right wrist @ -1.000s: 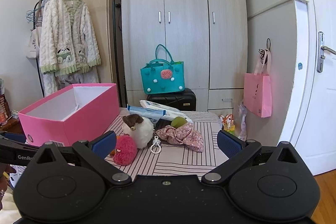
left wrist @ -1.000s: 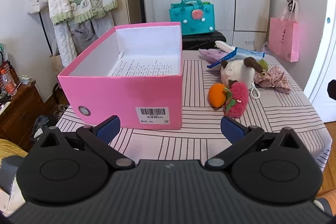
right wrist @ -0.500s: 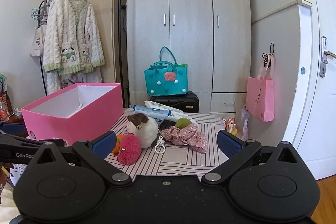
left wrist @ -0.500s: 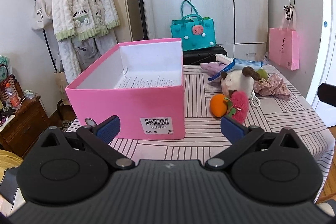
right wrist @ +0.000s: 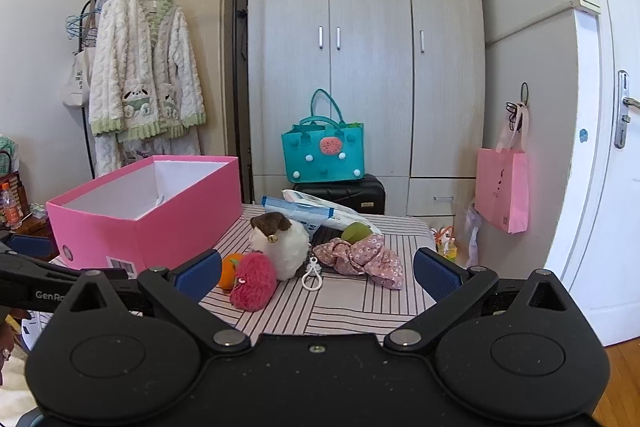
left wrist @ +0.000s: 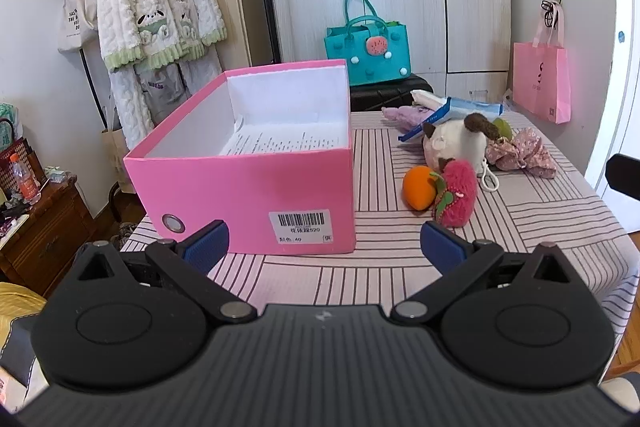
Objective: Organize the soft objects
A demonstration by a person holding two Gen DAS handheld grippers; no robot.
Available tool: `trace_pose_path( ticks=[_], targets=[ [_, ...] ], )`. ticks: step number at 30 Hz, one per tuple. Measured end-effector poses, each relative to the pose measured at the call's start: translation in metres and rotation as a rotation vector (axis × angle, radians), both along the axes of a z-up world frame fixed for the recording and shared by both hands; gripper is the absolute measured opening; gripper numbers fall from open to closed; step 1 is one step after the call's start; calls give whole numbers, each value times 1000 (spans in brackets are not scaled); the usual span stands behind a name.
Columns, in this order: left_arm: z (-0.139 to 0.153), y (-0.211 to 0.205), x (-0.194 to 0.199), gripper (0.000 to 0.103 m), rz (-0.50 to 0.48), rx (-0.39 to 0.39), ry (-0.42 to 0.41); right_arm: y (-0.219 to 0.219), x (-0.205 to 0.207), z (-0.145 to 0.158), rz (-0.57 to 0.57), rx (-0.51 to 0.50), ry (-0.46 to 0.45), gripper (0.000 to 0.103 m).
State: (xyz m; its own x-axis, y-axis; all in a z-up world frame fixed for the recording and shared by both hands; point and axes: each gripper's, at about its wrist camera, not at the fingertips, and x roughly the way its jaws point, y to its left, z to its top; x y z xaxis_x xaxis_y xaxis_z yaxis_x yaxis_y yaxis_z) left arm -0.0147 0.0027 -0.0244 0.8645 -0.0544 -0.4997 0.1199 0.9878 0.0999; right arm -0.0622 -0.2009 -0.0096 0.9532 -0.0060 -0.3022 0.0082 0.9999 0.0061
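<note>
An open pink box (left wrist: 256, 183) (right wrist: 160, 223) stands on the striped table, with only a printed sheet inside. Right of it lie soft things: an orange plush (left wrist: 418, 185) (right wrist: 231, 269), a pink fuzzy strawberry plush (left wrist: 456, 193) (right wrist: 254, 285), a white plush animal with brown ears (left wrist: 456, 143) (right wrist: 282, 241), a pink floral scrunchie (left wrist: 522, 153) (right wrist: 360, 259), a green ball (left wrist: 503, 126) (right wrist: 355, 231) and a purple plush (left wrist: 404, 115). My left gripper (left wrist: 324, 247) is open in front of the box. My right gripper (right wrist: 318, 273) is open before the plush pile. Neither holds anything.
A blue and white wipes pack (left wrist: 452, 111) (right wrist: 298, 213) lies at the table's back. Behind it are a black suitcase (right wrist: 340, 193) with a teal bag (right wrist: 322, 155), a wardrobe (right wrist: 364, 47), a coat rack (right wrist: 144, 67) on the left and a pink bag (right wrist: 502, 187) by the door.
Both grippers have drawn back and tilted up a little, so the box and toys sit lower and smaller in view. Nothing on the table has moved.
</note>
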Motion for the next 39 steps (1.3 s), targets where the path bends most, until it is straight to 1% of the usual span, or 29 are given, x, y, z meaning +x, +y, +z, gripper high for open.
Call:
trace_pose_path(
  ticks=[15,23,28,32,39],
  targets=[
    [-1,3,-3,103,-4,-3,6,2,-2,-3,0,-4,-1,103],
    [1,2,-3,103,-11,1,6,-7,-5,1,8,59,-10,103],
    [1,4,-2,103,-14,-17,23,-10,-3,-1,-1,67,-5,103],
    [0,5,-2,103,-12,-11,25,-10,-4,-2,1,78,-6,103],
    [1,6,-2,103,-8,-2,15,-9,-3,-2,4,66,-8,103]
  ],
)
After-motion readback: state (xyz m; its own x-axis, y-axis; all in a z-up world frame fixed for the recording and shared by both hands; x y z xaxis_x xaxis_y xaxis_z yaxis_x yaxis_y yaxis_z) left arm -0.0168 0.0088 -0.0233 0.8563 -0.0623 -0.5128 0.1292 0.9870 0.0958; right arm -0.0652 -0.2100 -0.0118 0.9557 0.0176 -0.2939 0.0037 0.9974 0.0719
